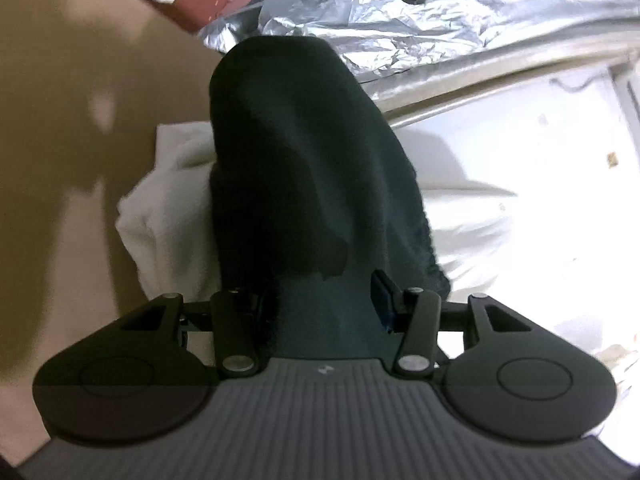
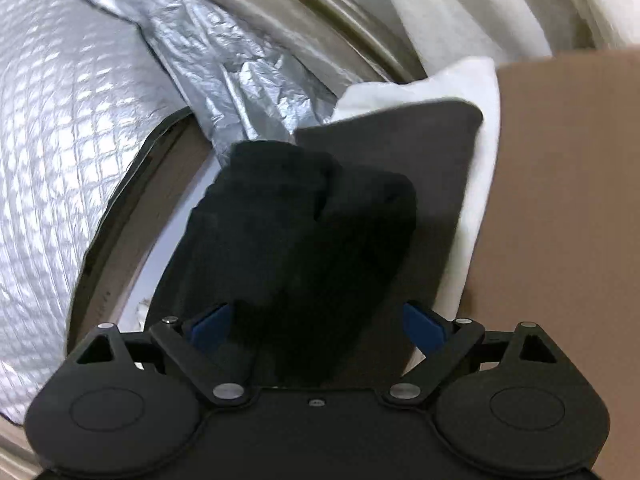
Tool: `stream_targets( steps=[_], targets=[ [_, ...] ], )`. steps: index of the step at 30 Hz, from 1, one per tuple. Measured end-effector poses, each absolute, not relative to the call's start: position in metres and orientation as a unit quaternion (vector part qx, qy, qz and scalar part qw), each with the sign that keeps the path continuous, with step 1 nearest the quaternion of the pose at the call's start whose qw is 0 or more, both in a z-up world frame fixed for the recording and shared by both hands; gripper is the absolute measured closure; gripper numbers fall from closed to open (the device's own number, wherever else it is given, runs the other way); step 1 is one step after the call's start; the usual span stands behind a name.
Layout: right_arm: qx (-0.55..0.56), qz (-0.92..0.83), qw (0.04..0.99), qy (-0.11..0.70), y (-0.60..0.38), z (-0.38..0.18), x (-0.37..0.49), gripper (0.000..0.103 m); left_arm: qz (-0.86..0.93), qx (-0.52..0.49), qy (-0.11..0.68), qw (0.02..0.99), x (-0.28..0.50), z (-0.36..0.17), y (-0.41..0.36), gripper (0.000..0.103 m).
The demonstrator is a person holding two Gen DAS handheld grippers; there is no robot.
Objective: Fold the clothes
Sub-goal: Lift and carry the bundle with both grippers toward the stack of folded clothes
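A: Start at the left tongs (image 1: pixel 320 300). What do they have?

B: A dark cloth (image 1: pixel 304 168), soft and matte, almost black. It fills the gap between the jaws and runs forward from them in a long rounded hump. The jaws stand fairly close with cloth packed between them, but the tips are buried, so I cannot tell whether they truly pinch it.

A: And the right tongs (image 2: pixel 320 320)?

B: Their blue pads (image 2: pixel 426 326) stand wide apart, spread. The same dark cloth (image 2: pixel 304 232) is bunched in lumpy folds between them and just ahead, not squeezed by either pad.

A: What lies under the cloth?

B: Ahead and right of the right tongs, a flat grey piece (image 2: pixel 404 148) with a rounded corner, smooth, resting on fluffy white fabric (image 2: pixel 476 168). Left of the left tongs that white fabric (image 1: pixel 168 200) shows again, thick and towel-like.

A: Further out?

B: A plain tan bench (image 1: pixel 60 140) to the left of the left tongs. Beyond both, crinkled silver foil sheet (image 1: pixel 400 36), quilted in diamonds left of the right tongs (image 2: pixel 72 128). The edges are motion-blurred.
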State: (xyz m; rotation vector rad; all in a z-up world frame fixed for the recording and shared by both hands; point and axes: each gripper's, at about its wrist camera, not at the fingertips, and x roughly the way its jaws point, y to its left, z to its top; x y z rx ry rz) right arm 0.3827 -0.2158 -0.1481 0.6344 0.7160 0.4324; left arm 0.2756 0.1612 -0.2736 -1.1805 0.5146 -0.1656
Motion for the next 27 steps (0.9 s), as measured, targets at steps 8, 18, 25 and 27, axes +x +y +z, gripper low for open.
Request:
stream_targets(
  steps=[8,18,25,27],
  targets=[
    [0.356,0.216,0.848,0.326,-0.213,-0.187,0.396,0.002,-0.091,-0.542,0.224,0.805,0.271,-0.266,0.163,0.067],
    [0.33,0.269,0.87,0.248,-0.211,-0.145,0.393,0.002,-0.113,-0.535,0.216,0.809,0.27,-0.259,0.159,0.067],
    [0.177,0.256,0.928,0.207,-0.171,-0.095,0.393,0.051,-0.102,-0.491,0.222,0.836,0.271,-0.248,0.152,0.084],
    [0.132,0.251,0.939,0.194,-0.159,-0.081,0.393,0.059,-0.095,-0.438,0.224,0.865,0.269,-0.228,0.145,0.087]
  ],
)
